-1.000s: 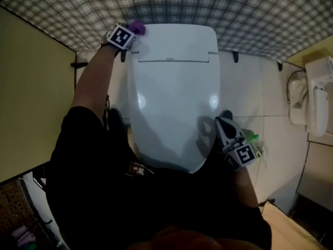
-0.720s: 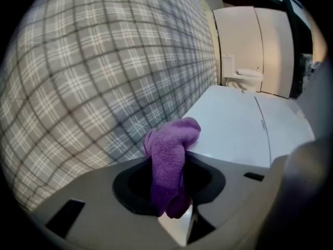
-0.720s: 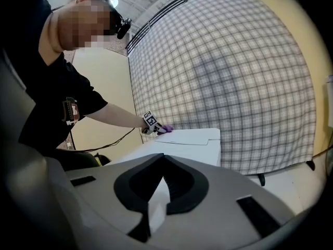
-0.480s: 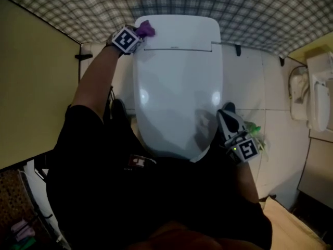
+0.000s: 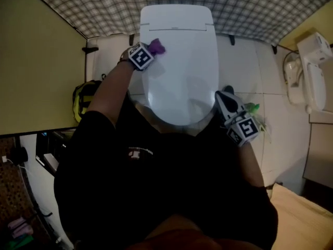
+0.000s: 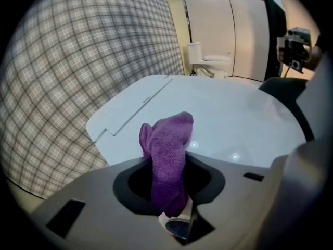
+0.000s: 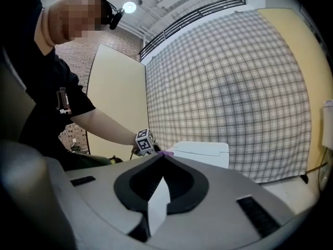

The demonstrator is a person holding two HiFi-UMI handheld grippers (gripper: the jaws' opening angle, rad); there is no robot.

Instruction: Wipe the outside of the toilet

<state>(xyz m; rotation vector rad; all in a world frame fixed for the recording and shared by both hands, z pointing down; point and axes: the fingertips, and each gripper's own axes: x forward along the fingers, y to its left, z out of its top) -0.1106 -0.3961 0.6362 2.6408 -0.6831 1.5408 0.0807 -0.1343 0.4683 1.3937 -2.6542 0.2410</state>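
While the left gripper [image 5: 150, 51] pinches a purple cloth [image 6: 167, 155], the cloth's long axis runs along the jaws, its free end poking forward over the closed toilet lid [image 5: 179, 66], left side near the hinge. The toilet's length points away from the person toward the plaid wall [image 5: 250, 9]. The right gripper [image 5: 225, 94], jaws pressed together with nothing between them, hangs beside the lid's right front edge.

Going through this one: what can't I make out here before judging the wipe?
Toilet sides and base: head view, covered by its own top and the person's torso.
Purple cloth contact with the toilet: left gripper view, the left gripper body hides the cloth's underside.
Green object on the floor: head view, partly behind the right gripper, too small to name.
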